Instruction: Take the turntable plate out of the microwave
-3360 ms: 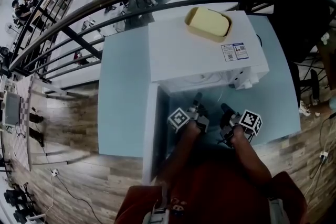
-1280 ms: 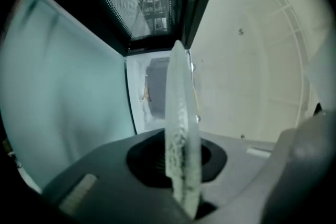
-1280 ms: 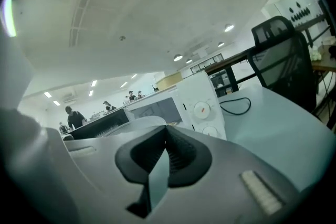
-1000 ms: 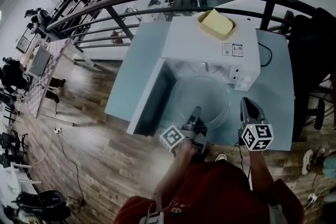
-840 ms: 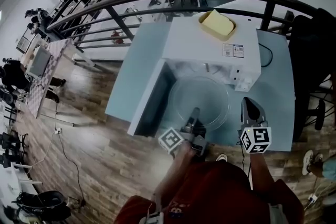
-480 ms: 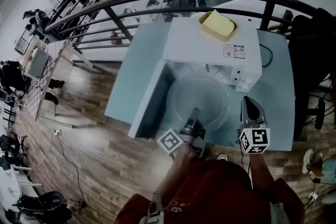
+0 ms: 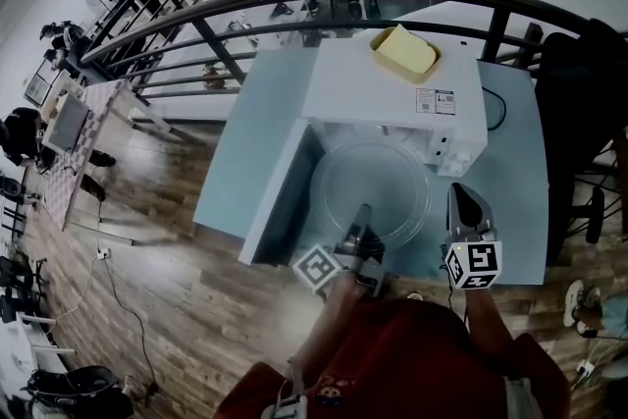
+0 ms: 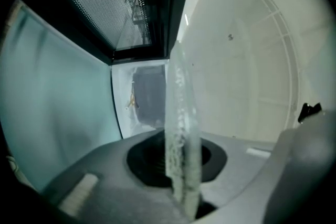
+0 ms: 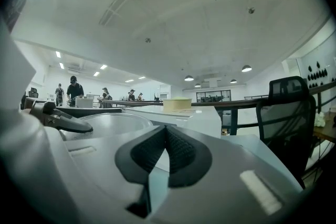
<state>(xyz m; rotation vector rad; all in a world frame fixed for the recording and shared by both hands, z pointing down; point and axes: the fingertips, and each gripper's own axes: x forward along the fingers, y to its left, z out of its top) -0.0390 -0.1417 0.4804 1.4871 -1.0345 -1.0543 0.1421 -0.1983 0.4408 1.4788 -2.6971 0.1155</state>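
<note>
The clear glass turntable plate (image 7: 373, 186) hangs level in front of the white microwave (image 7: 392, 88), its far rim close to the opening. My left gripper (image 7: 361, 229) is shut on the plate's near rim. In the left gripper view the plate (image 8: 180, 113) stands edge-on between the pads. My right gripper (image 7: 463, 209) is shut and empty, to the right of the plate and apart from it. The right gripper view shows its pads (image 9: 178, 152) pressed together, with the plate (image 9: 113, 124) and the left gripper (image 9: 60, 119) off to the left.
The microwave door (image 7: 280, 186) stands open to the left; its mesh window (image 8: 118, 2) fills the upper left of the left gripper view. A yellow container (image 7: 403, 51) sits on the microwave. The pale blue table (image 7: 240, 147) ends at a black railing (image 7: 294, 0). A black chair (image 7: 579, 64) stands at the right.
Since the earliest frame the plate has come out of the microwave in my left gripper, and both grippers have drawn back. Over the last second hardly anything has shifted.
</note>
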